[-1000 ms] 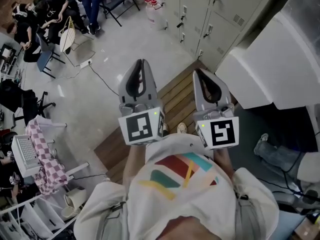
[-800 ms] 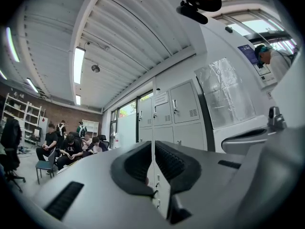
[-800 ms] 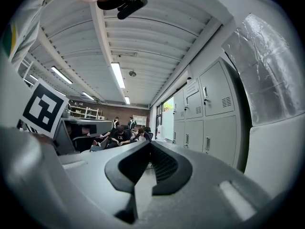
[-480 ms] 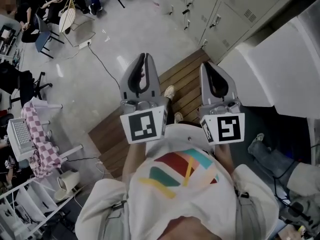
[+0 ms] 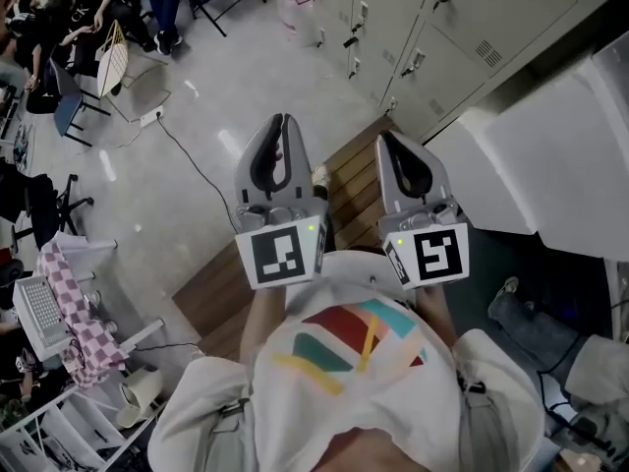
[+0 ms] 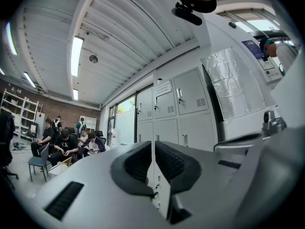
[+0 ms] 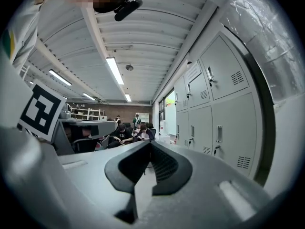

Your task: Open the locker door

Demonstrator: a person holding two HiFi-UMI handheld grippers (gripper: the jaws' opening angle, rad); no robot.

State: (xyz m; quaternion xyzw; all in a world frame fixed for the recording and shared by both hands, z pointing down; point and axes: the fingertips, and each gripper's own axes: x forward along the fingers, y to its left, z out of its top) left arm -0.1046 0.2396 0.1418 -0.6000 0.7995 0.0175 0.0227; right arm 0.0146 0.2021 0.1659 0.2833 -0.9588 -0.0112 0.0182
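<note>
I hold my left tool (image 5: pixel 282 119) and right tool (image 5: pixel 385 137) closed, empty, well apart from the lockers (image 5: pixel 432 28); a white unit (image 5: pixel 531 155) crowds the right, its far side cut off.

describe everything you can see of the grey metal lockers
The grey metal lockers form one bank of pale, flat doors stacked in at least two tiers. Each door carries a small upright handle near its edge and a patch of vent slots. Every door in view is shut. The bank stands upright on the pale floor, next to a big white unit. Nothing touches it.
</note>
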